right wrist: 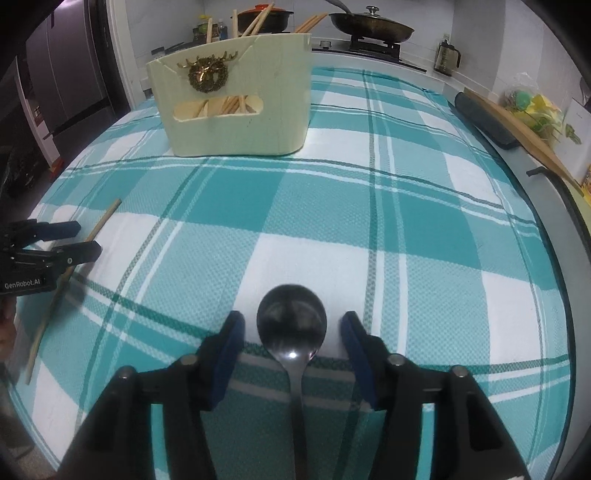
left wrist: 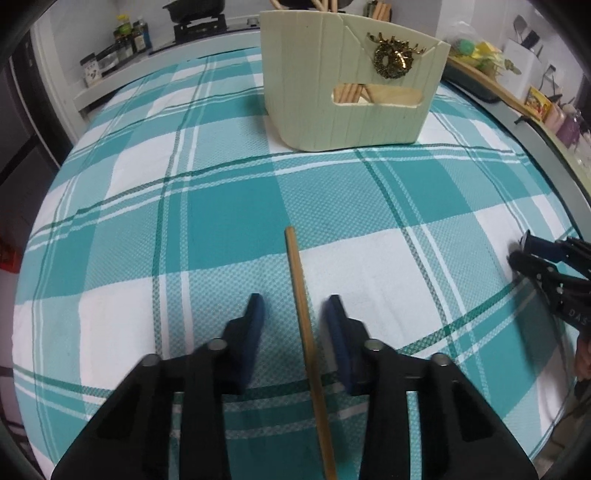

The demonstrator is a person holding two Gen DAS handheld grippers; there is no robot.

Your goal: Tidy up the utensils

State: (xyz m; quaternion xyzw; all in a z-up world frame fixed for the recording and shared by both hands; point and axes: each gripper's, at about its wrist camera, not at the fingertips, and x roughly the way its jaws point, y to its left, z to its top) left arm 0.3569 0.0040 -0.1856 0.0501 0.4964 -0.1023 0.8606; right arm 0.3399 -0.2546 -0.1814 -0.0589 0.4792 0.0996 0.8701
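Kitchen surroundings frame the work area: a stove with a lidded pan sits at the upper right of the right wrist view, with bottles and clutter along the far edges. A teal-and-white checked cloth covers the table.

A pale wooden utensil holder stands at the top centre of the left wrist view, already containing several wooden sticks.

Left hand-held gripper: the jaws straddle a wooden chopstick lying on the cloth at lower centre. Gaps show on both sides, so the pads are not yet pressing on it.

Right hand-held gripper: the jaws flank a dark metal spoon, bowl forward, at lower centre of the right wrist view. Clearance is visible on each side; it is not clamped.

Recommended procedure:
1. Centre each utensil between the pads before closing.
2. Grip the spoon on its neck, not the rounded bowl, which is likely to slip.
3. Close squarely on the thin chopstick; it may roll on the cloth.
4. Lift clear, then carry to the holder.
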